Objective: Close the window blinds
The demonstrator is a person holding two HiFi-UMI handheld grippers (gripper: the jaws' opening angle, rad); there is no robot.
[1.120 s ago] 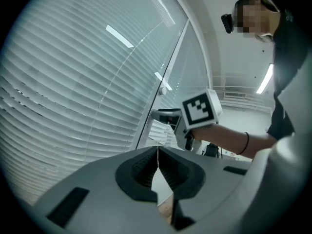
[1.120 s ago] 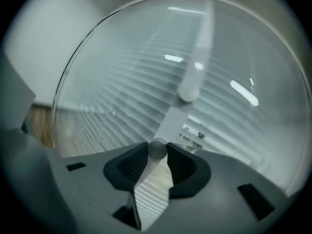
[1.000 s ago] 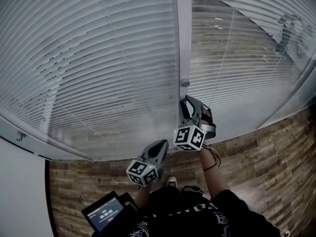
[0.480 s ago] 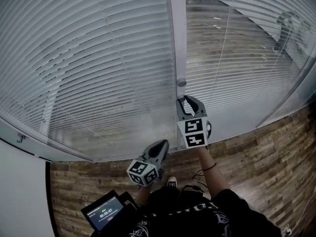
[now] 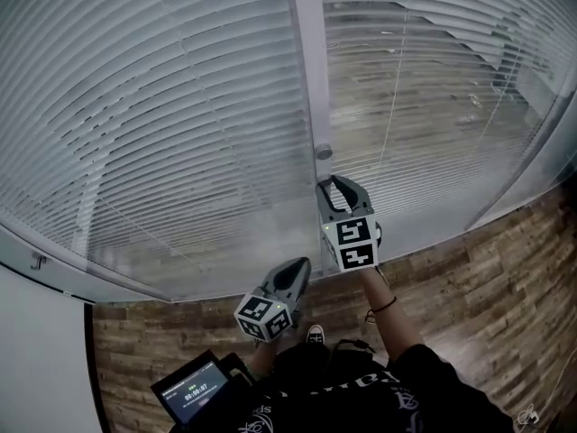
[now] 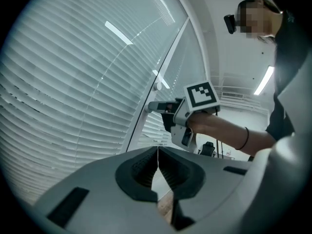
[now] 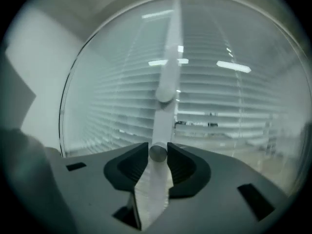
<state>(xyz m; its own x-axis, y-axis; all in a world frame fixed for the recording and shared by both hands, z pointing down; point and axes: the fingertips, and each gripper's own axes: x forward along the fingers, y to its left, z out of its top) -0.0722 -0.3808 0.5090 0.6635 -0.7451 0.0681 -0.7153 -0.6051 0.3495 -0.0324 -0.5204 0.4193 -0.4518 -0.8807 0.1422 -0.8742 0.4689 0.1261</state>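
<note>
Grey left gripper (image 6: pixel 158 152) jaws pressed together, nothing between. White horizontal-slat window blinds (image 6: pixel 73 96) fill the left. Right gripper (image 6: pixel 155 107) with marker cube, on a bare forearm (image 6: pixel 219 129), reaches the white window post (image 6: pixel 141 123), possibly touching; small round knob (image 6: pixel 157 86) just above.

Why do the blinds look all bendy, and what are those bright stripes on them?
Head view: the wide lens bends the straight blinds into curves. Left gripper view: same bulging, dark corners, and the stripes look like ceiling lights reflected. Right gripper view: hazy and soft, more light reflections, the knob in the right claw slightly blurred.
</note>
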